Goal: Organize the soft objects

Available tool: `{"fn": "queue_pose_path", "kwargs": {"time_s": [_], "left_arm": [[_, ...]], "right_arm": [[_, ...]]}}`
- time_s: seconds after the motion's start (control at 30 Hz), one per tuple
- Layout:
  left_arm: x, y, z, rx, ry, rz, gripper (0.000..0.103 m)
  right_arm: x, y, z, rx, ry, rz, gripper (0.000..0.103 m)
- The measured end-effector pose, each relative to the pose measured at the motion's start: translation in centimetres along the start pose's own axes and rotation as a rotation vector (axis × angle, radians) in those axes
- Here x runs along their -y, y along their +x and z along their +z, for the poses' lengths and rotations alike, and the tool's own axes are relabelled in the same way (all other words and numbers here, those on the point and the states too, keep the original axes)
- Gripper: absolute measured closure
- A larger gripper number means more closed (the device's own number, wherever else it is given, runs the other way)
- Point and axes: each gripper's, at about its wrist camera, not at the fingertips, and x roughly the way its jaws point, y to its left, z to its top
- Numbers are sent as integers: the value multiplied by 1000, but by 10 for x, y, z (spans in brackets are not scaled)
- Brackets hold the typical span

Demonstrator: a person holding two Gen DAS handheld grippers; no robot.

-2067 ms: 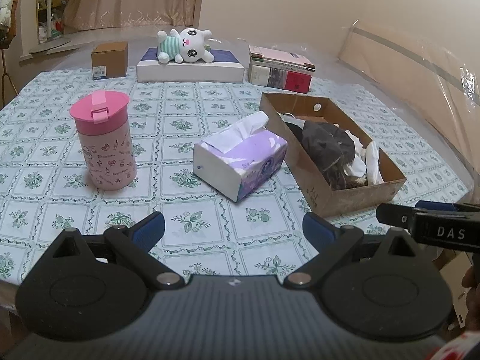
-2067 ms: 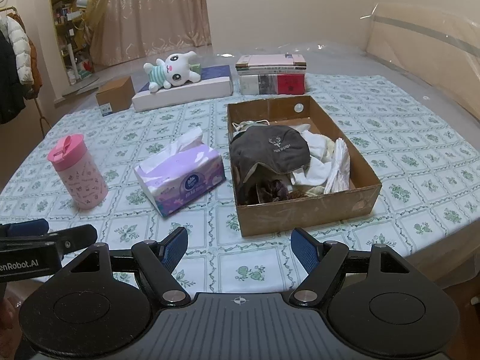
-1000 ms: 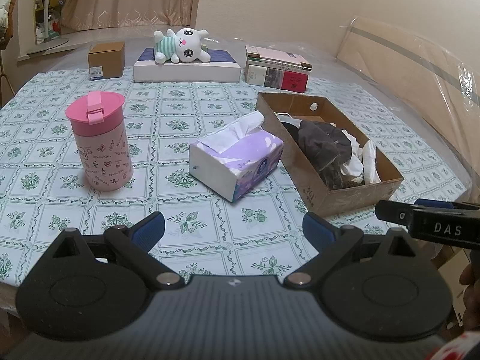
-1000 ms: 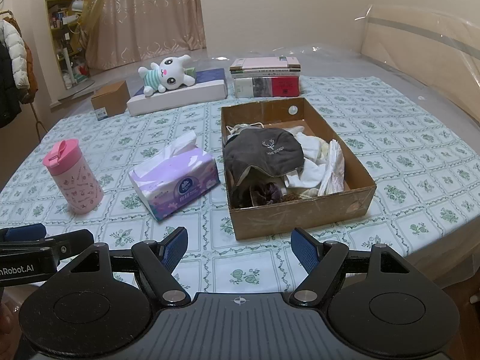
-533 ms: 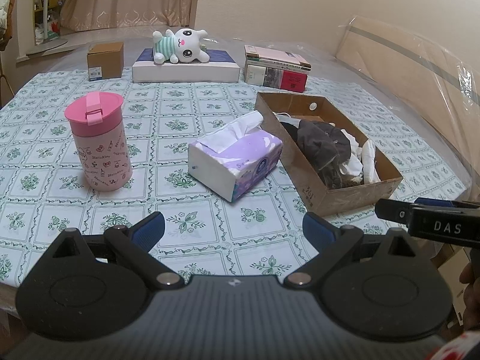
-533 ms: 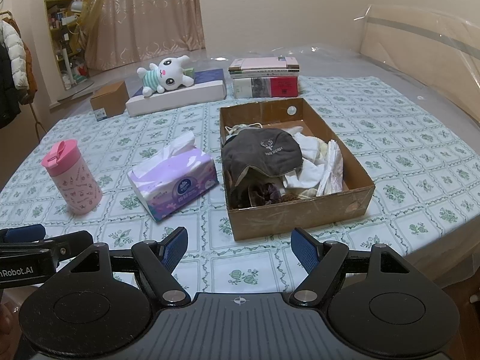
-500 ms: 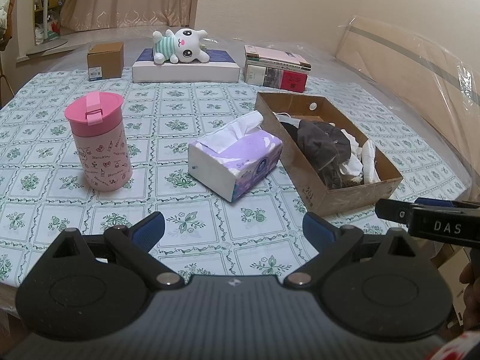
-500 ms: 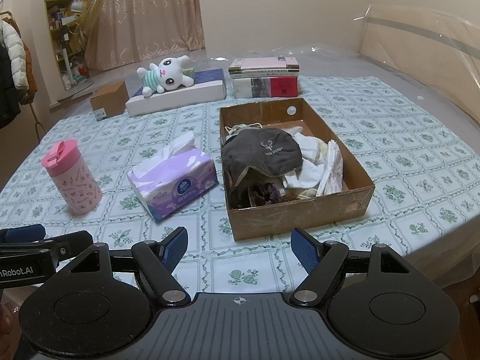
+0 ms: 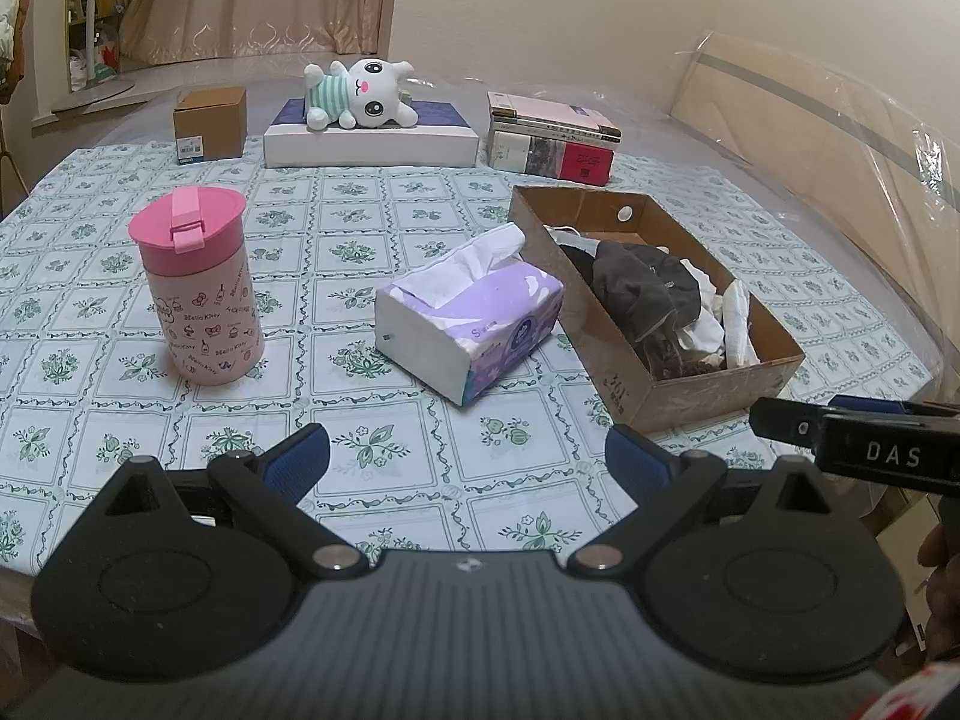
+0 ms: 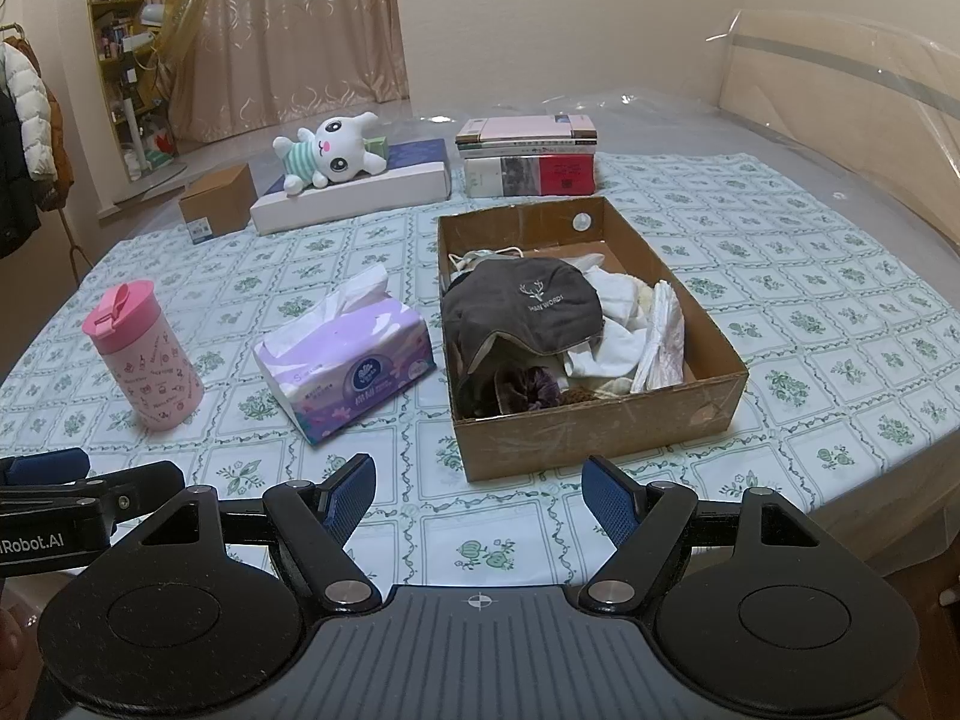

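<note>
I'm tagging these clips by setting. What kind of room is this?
Most likely a bedroom at home. The patterned cloth covers what looks like a plastic-wrapped bed with a headboard; coats hang at the left, and curtains and a bookshelf stand behind.

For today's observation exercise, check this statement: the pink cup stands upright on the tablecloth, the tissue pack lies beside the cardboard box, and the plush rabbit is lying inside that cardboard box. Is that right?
Not quite. The plush rabbit is not in the cardboard box; it lies on the flat white box at the far side, as the right wrist view shows. The pink cup does stand upright, and the tissue pack does lie beside the cardboard box.
</note>
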Motion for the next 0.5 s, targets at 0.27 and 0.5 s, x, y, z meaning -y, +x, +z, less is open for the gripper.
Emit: {"fn": "queue_pose_path", "kwargs": {"time_s": [0.27, 0.5], "left_arm": [[0, 0, 0, 0, 0, -1, 6], [0, 1, 0, 0, 1, 0, 6]], "right_arm": [[0, 0, 0, 0, 0, 0, 27], [2, 0, 0, -4, 2, 0, 27]]}}
